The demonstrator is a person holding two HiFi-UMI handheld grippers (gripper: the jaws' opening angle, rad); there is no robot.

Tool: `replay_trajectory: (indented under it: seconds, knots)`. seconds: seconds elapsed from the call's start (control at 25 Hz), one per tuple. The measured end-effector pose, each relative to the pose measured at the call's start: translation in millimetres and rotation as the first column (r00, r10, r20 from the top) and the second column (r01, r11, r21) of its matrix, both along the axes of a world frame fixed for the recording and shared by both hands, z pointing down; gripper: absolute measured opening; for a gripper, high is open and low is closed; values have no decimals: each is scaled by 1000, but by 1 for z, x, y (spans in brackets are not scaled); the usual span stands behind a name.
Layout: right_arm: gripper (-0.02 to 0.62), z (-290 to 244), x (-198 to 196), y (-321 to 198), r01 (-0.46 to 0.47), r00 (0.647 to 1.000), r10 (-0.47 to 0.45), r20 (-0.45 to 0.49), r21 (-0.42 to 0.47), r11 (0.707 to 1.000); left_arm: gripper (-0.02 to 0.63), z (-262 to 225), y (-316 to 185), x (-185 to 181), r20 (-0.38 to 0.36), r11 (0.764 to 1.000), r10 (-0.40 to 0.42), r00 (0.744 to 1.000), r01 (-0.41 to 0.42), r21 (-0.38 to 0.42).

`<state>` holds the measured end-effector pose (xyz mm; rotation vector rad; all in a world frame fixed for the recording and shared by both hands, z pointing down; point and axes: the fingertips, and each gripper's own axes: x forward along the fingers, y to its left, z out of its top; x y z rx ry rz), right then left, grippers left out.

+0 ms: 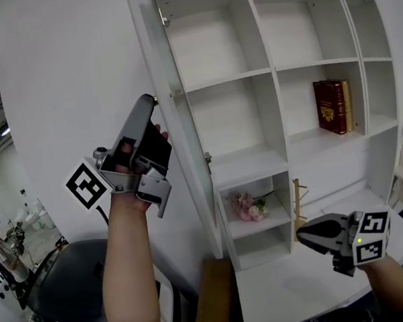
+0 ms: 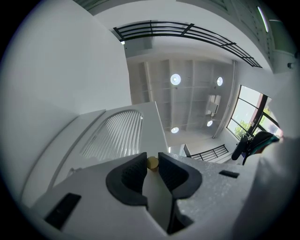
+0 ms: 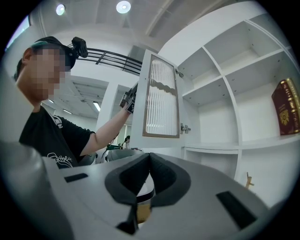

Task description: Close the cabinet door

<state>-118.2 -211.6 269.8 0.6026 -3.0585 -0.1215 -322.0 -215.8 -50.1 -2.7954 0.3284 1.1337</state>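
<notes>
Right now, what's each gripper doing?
Left gripper: closed on the knob.
Right gripper: closed, empty.

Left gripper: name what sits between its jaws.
A small brass knob sits between the left gripper jaw tips. Both pads seem to press on it, and the cabinet door is behind. The left gripper view shows this.

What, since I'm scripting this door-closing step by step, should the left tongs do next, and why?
Probably swing the white ribbed-panel cabinet door shut toward the white shelf unit. The left tongs seem to pinch its small round gold knob, and the door stands wide open on its hinges.
</notes>
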Motion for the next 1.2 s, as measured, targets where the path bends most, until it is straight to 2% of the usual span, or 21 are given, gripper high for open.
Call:
replay_trajectory:
  seconds: [0.4,0.6,0.8,1.04,1.2]
  knots:
    - [6,15,-16,-10,-10,999,11,35,-52,999,78,-3,-3,3,22,999,24,999,-24,30]
    - [6,32,-21,-21,-12,998,19,64,-99,995,78,-4,-2,4,28,999,-8,1000,6,45]
    - [6,28,-14,-33,6,997,1,80,-89,996,78,-5,-1,8,27,998,-14,1000,13,62]
    - [6,22,10,-64,43,994,-35,104,-76,996,78,-1,-13,36,69,992,-91,993,85,92]
    - [6,14,16,-65,73,992,-66,107,-62,995,78,-4,-4,51,89,984,-147,985,137,112]
